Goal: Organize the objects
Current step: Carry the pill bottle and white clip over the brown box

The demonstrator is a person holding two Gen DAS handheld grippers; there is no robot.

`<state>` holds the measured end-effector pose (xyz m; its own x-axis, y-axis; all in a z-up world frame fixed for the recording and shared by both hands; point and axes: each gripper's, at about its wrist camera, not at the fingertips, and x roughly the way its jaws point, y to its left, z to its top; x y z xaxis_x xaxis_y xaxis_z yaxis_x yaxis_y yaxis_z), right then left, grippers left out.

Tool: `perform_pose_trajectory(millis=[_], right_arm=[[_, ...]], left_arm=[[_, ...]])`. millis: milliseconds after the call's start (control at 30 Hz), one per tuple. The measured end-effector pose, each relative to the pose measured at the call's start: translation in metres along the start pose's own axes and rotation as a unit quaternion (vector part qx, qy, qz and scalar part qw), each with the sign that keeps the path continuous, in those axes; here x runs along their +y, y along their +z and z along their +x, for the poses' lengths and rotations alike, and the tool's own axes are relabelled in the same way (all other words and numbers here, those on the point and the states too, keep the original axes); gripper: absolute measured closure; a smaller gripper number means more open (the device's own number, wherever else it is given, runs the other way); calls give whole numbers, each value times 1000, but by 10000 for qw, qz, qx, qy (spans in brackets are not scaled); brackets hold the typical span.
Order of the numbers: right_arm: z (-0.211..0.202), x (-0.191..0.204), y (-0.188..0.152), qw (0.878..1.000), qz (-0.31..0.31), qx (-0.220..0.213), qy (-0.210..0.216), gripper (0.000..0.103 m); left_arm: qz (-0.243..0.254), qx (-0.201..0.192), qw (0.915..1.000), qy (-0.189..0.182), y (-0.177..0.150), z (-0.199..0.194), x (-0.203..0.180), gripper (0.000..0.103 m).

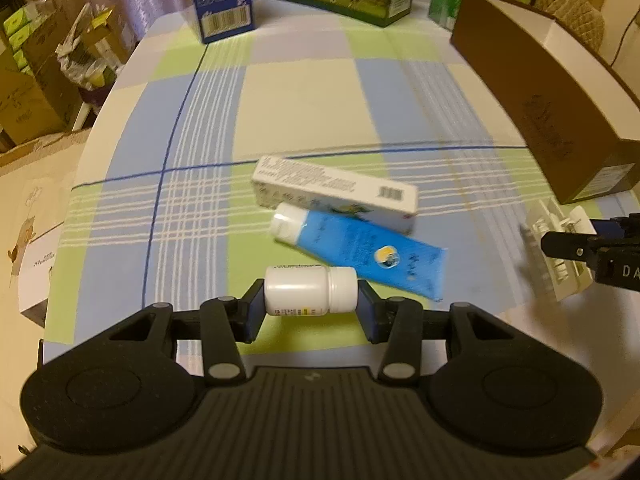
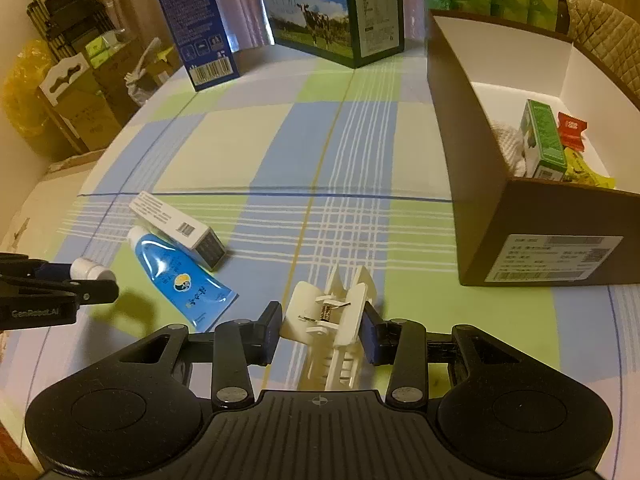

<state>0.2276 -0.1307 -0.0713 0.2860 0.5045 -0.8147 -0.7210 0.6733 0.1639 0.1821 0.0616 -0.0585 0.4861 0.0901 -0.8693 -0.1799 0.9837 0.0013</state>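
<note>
Checked blue-and-green cloth on desk (image 1: 304, 92). Left gripper (image 1: 311, 307) clenched end to end on small white plastic pill bottle (image 1: 310, 291), light, smooth, probably slippery; right gripper (image 2: 318, 330) grasping stiff, likely brittle white plastic hair claw (image 2: 330, 316) across hinge.

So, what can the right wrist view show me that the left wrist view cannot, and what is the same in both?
Only the right wrist view looks into the brown box: a green carton, a red packet and a yellow packet lie inside. Only the left wrist view shows the whole white bottle lying sideways between the left gripper fingers. Both show the blue tube, the white carton beside it, and the white hair clip held by the right gripper.
</note>
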Motion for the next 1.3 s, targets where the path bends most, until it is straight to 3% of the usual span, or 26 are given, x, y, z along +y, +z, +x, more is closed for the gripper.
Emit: perform_pose_trajectory(millis=[333,667,1000,1300], right_arm=[[-44,-19,3,9992,98,-315,233,65],[-94,-54,4,9966,250,-691,366,65],[-133,-109,10,9935,434,-1001,323,65],[-149,-169,36,9908,492,-1210,343,66]], left_arm=[[233,-220,9994,-163,11,-22,-37,61],[620,-542,9955,-460,32,-46,-98,61],[1025,-777,9887,-770,61,-57,-174,61],[1182,-922,9848,-873,93,-49,-233,61]])
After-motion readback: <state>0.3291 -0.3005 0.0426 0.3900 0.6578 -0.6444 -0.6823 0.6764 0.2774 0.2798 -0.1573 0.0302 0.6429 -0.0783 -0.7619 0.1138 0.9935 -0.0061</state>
